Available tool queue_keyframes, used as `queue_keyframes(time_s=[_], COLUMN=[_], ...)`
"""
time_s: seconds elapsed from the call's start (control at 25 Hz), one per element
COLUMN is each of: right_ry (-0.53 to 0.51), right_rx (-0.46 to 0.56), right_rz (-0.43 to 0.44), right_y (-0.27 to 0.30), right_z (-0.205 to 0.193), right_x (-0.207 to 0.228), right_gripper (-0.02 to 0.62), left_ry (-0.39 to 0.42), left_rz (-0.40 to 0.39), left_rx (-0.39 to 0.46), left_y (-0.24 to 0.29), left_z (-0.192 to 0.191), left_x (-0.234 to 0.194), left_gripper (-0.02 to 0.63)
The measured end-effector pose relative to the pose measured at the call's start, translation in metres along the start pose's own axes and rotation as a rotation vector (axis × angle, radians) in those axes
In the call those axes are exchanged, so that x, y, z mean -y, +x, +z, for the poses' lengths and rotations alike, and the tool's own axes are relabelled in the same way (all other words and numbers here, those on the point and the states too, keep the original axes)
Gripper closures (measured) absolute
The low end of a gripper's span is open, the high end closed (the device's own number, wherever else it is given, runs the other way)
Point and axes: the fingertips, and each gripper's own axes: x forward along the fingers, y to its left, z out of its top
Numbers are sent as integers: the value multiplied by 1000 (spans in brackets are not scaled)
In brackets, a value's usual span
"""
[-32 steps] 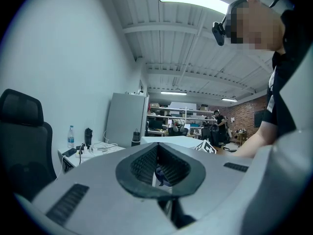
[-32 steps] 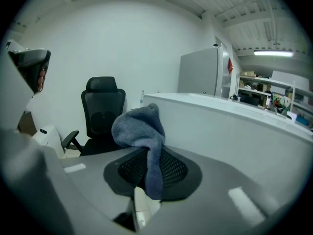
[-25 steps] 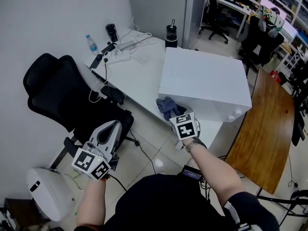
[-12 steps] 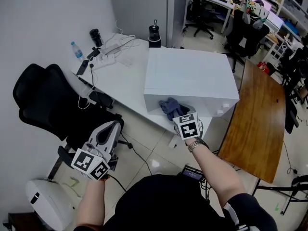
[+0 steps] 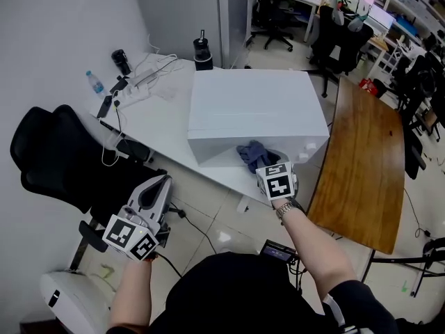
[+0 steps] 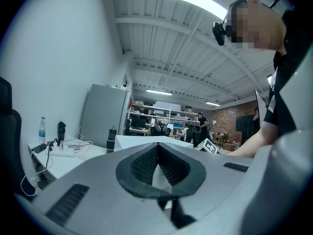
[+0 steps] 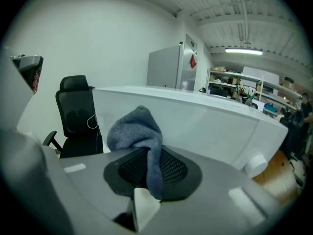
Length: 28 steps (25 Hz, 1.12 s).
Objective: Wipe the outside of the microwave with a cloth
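The white microwave (image 5: 250,106) stands on the white desk (image 5: 156,120). A grey-blue cloth (image 5: 252,153) lies bunched against its front face, right of the middle. My right gripper (image 5: 270,164) is shut on this cloth (image 7: 138,131), which hangs down between the dark pads of that gripper (image 7: 148,164). The microwave's front (image 7: 195,119) fills the view behind it, with a round knob (image 7: 255,164) low at the right. My left gripper (image 5: 163,183) is held low, away from the desk. It (image 6: 157,153) is shut with nothing in it and points level toward the microwave (image 6: 146,142).
A black office chair (image 5: 62,158) stands left of the desk. On the desk's far end lie cables, a water bottle (image 5: 94,82) and a black flask (image 5: 203,51). A wooden table (image 5: 361,152) adjoins on the right. A white round base (image 5: 62,301) sits at lower left.
My right gripper has carried the cloth rightward along the microwave's front, from near its left corner to right of the middle. The view has shifted with it. The left gripper stays shut.
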Motion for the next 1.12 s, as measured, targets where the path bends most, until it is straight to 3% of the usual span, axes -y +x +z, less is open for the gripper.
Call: queue_keyframes(time_s=[1.12], right_ry=[84], right_rx=[14], right_rz=[-71], right_y=[-63], right_z=[-48], right_x=[136], right_gripper=[534], left_ry=[16], left_rz=[-48], left_rx=[-32], left_y=[81], left_z=[-2], left_x=[103], left_gripper=[601])
